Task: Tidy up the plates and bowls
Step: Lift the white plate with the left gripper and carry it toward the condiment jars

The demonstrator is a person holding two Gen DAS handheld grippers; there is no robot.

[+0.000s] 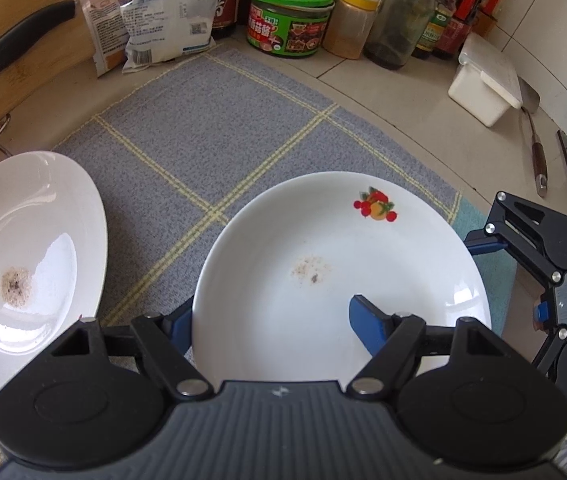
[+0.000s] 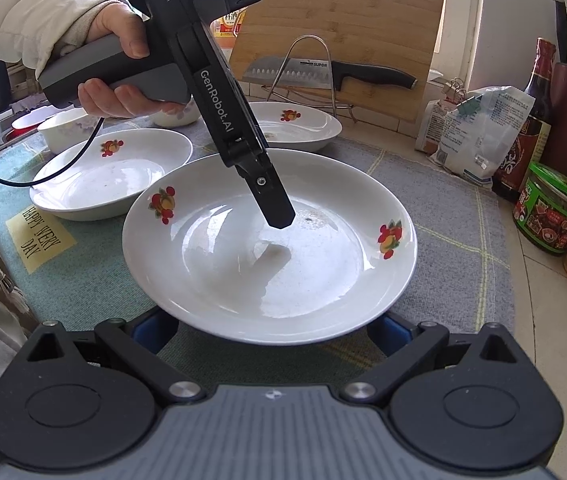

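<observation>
Plate (image 2: 323,280) is located over the grey cloth (image 1: 211,140) on the desk. One rim is pinched by the left claw (image 1: 271,308). The right claw (image 2: 269,322) is spread at the opposite rim. Open cloth is noted beyond. Brown specks (image 1: 309,270) are held in the plate. 2 further plates (image 2: 111,176) lie beside it.

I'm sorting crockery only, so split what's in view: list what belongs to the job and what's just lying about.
Job: front plate, left plate, back plate, bowl.
Lying about: knife, chopping board, bag, sauce bottle, green jar, white box, spatula.
</observation>
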